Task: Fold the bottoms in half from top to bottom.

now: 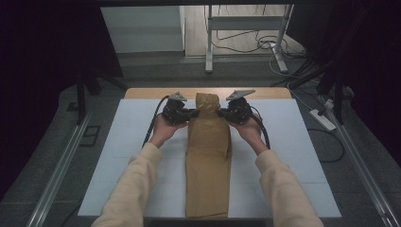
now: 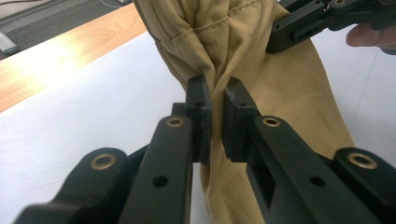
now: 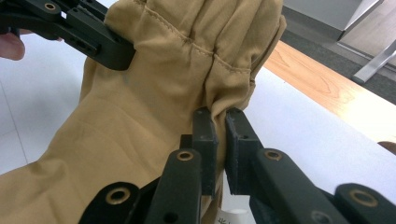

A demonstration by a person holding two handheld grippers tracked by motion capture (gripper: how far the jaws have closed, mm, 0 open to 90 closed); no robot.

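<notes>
Bright worktop, dark surround, sharp close-ups.

In the high view we see the white worktop (image 1: 293, 142) evenly lit from above, while the left and right sides of the frame sink into near black and the picture looks soft and a little grainy. In the left gripper view a warm glare lies on the wooden edge (image 2: 70, 56) at upper left. In both gripper views the tan cloth (image 3: 177, 74) folds are crisp and softly shaded, and the black claw arms at the bottom blur slightly.
</notes>
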